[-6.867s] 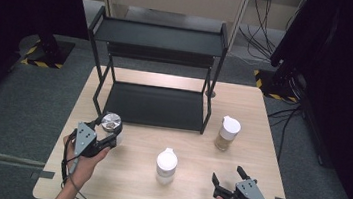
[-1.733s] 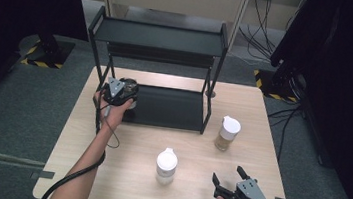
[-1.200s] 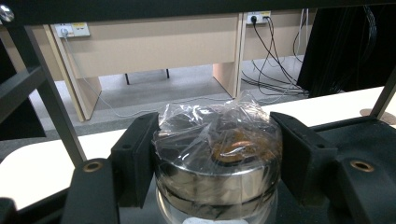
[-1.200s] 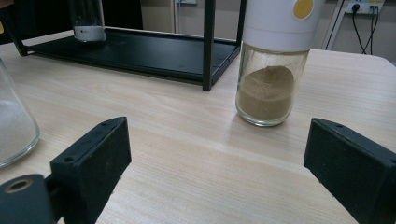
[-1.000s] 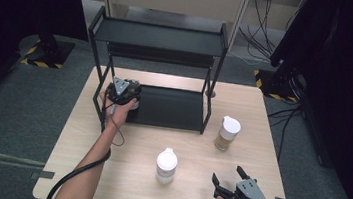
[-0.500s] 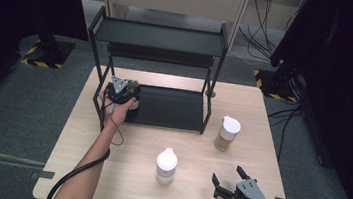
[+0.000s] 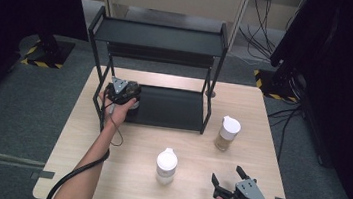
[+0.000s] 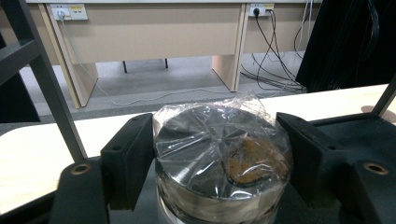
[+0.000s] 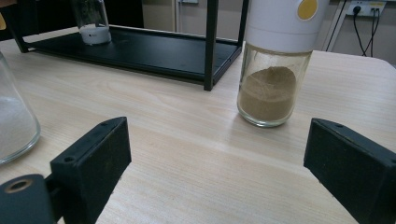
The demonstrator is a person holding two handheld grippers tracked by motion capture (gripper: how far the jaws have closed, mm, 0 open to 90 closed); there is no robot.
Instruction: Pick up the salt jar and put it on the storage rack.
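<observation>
Three jars are shown w/ a black metal rack [image 7: 156, 37] on a pale wood-grain worktop [image 7: 263, 114]. The left claw [image 8: 219, 154] is at the rack's lower shelf [image 7: 173, 109], left end, w/ a film-wrapped jar [image 8: 222, 163] between its jaws; the jaws have just been opening, and in the left gripper view a thin gap is seen each side, so the jar is judged released and resting on the shelf. For the step in hand (setting the jar down, by judgement), the jaws should be spread further before withdrawal, and the claw drawn straight back, level, so the crinkled film is not snagged and the rack's upright post is not struck. Jar: squat, cylindrical, glass-like wall, dark flat lid, brown patch under glossy wrinkled film. The right claw [image 9: 219, 163] is held spread & empty near the worktop's front edge, approx. aimed at a clear glass shaker [image 9: 275, 70] w/ smooth white cap, tan powder inside. A second white-capped jar [image 7: 166, 165], white contents, stands mid-worktop, well apart from both.
</observation>
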